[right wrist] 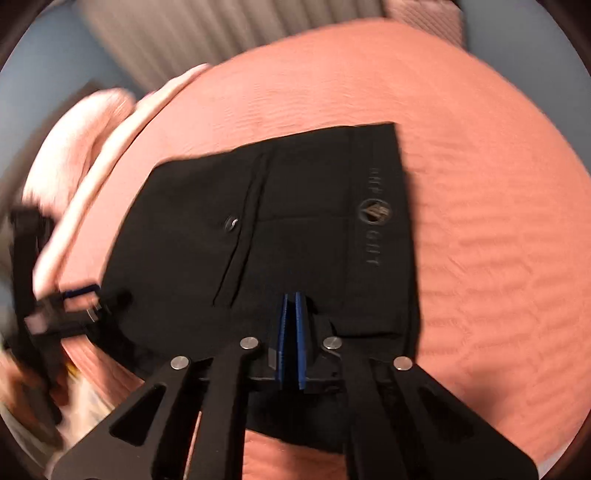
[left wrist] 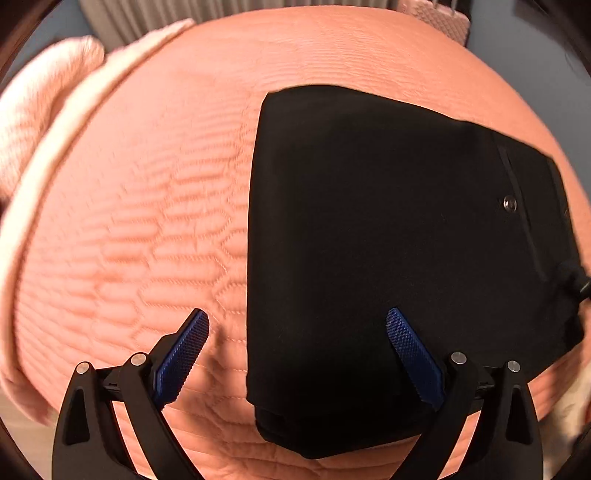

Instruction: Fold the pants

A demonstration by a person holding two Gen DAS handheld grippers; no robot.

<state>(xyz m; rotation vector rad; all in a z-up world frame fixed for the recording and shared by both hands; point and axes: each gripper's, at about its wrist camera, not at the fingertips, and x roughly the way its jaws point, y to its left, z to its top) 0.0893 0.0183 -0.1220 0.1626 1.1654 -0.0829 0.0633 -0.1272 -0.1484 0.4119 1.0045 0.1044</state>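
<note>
pants (left wrist: 388, 240), black, lie folded into a compact block on the bed (left wrist: 147, 221), on its salmon quilted cover. in the left wrist view the block sits toward the right side of the bed, its left edge running straight away from the camera and its near corner rounded and thick with stacked layers. a snap (left wrist: 510, 203) shows on the top layer beside a pocket slit. in the right wrist view the waistband (right wrist: 376, 206) runs along the far right edge of the block, bearing a round logo and faint lettering too blurred to read.

left tongs (left wrist: 295, 354) are open wide and hold nothing. the left blue pad (left wrist: 183, 360) hangs over the bare cover, and the right one (left wrist: 413, 362) over the pants, so the fabric's left edge lies between them. whether they touch the bed i cannot tell.

right tongs (right wrist: 293, 332) are closed, the two blue pads pressed together at the near edge of the pants. black fabric bunches around their tips, yet i cannot tell if any cloth is caught between the pads. in that same view the left tongs (right wrist: 79, 295) appear blurred at the left edge of the pants.

a pale pink pillow (left wrist: 48, 92) and a lighter folded-back strip of bedding (left wrist: 74, 122) lie along the far left edge of the bed. a ribbed radiator (right wrist: 177, 33) stands against the blue wall behind.
</note>
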